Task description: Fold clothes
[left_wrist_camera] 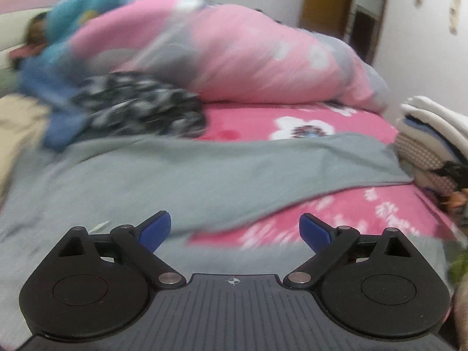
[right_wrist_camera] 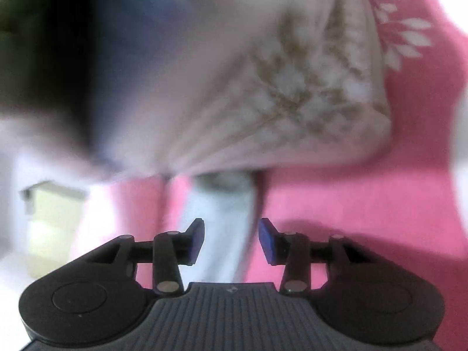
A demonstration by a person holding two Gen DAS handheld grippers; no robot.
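My left claw (left_wrist_camera: 235,229) stands wide, with its two blue pads far from each other and nothing between them. It hangs above a large grey soft cloth (left_wrist_camera: 190,175) that lies spread flat over the pink bed sheet with white flowers (left_wrist_camera: 307,122). The near edge of this grey cloth runs in a slant under the claw, so the pink sheet shows below the right pad (left_wrist_camera: 314,231). Behind the grey cloth lies a crumpled black-and-white patterned garment (left_wrist_camera: 140,105), touching a blue garment (left_wrist_camera: 58,111) on its left. A thick pink and grey quilt with white flowers (left_wrist_camera: 248,58) is heaped along the far side of the bed. At the right edge there is a stack of folded clothes, white on top and checked below (left_wrist_camera: 427,137). At the left edge I see a beige fabric (left_wrist_camera: 17,122), much blurred.

My right claw (right_wrist_camera: 231,239) is partly open, the pads apart with a middle gap. A pale grey-white strip of fabric (right_wrist_camera: 222,204) runs in the gap, but the pads do not press on it. Just ahead lies a cream cloth with a brown leaf print (right_wrist_camera: 292,87) on the same pink sheet (right_wrist_camera: 380,190). The upper left of this view is dark and too blurred to tell.
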